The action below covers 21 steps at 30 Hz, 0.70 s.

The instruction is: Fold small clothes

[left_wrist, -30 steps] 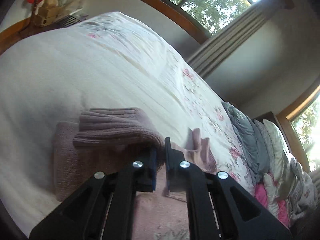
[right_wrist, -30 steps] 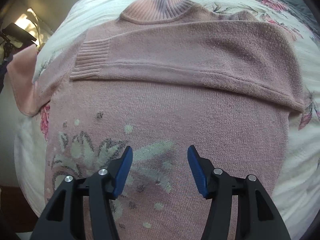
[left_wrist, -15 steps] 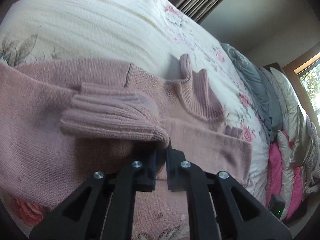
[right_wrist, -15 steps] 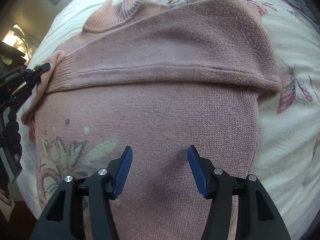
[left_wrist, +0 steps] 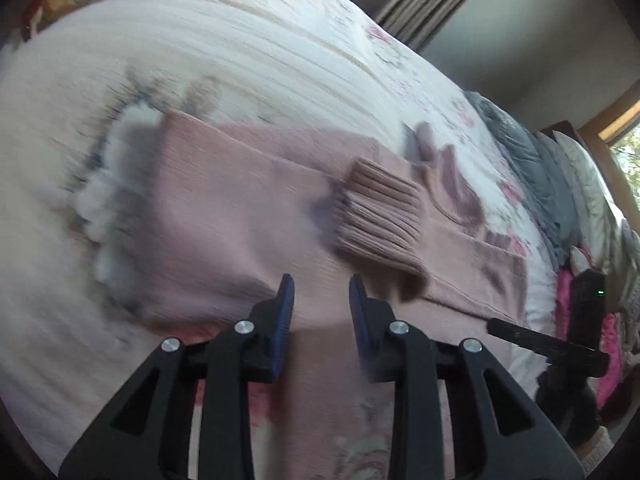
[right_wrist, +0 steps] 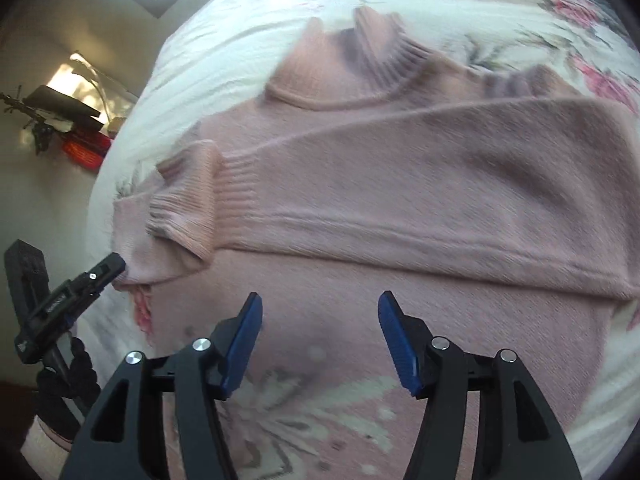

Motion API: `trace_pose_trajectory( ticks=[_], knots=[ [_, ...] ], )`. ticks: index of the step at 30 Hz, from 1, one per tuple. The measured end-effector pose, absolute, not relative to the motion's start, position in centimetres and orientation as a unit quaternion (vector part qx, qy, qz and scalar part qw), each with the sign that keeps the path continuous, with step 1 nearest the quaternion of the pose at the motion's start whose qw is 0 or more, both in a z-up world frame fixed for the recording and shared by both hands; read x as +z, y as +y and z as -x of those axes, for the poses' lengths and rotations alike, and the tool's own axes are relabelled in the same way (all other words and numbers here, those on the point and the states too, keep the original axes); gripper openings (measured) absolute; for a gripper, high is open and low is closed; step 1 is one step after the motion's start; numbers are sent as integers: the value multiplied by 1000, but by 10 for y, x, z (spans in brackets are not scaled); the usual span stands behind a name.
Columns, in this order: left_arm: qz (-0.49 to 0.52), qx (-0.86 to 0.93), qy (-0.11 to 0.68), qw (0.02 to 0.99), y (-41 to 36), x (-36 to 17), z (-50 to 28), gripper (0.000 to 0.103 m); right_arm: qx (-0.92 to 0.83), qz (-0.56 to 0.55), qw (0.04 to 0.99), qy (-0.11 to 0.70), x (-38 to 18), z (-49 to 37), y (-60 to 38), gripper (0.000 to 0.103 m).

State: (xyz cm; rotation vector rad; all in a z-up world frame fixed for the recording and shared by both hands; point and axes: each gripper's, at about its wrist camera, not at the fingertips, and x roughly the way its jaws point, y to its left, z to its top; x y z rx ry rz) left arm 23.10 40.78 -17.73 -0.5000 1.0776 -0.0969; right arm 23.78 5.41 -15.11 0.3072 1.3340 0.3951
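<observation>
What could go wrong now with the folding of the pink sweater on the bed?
1. The ribbed cuff lies bunched and curled over where it was dropped; left so, the next fold may trap a lump.
2. The sleeves cross the pink sweater loosely, so they could slide out when it is lifted.
3. Both grippers, left gripper and right gripper, are open and empty; a grab might also catch the soft floral bedspread.

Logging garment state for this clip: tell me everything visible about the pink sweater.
The pink sweater is a soft knit with a ribbed high collar and ribbed cuffs, plus a pale floral pattern low on the front. It lies flat on the floral bedspread, both sleeves folded across the chest. Neither hand-held gripper grips it.
</observation>
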Motion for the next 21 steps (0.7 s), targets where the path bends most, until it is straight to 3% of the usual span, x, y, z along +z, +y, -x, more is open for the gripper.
trace_pose_trajectory(
  ticks=[7, 11, 13, 15, 16, 21],
  knots=[
    [207, 26, 551, 808, 444, -211, -263, 27, 231, -186, 729, 616, -159, -300, 135, 65],
    [224, 20, 544, 808, 449, -209, -261, 31, 229, -173, 705, 649, -184, -315, 164, 66],
    [242, 20, 542, 804, 456, -206, -257, 31, 231, -172, 699, 655, -191, -316, 172, 55],
    [248, 21, 538, 805, 458, -200, -254, 33, 258, -185, 697, 643, -188, -315, 173, 20],
    [244, 24, 535, 808, 459, -196, -253, 33, 277, -196, 693, 636, -186, -315, 174, 15],
    [254, 20, 505, 825, 454, -172, -249, 36, 297, -181, 725, 594, -147, -301, 140, 14]
  ],
)
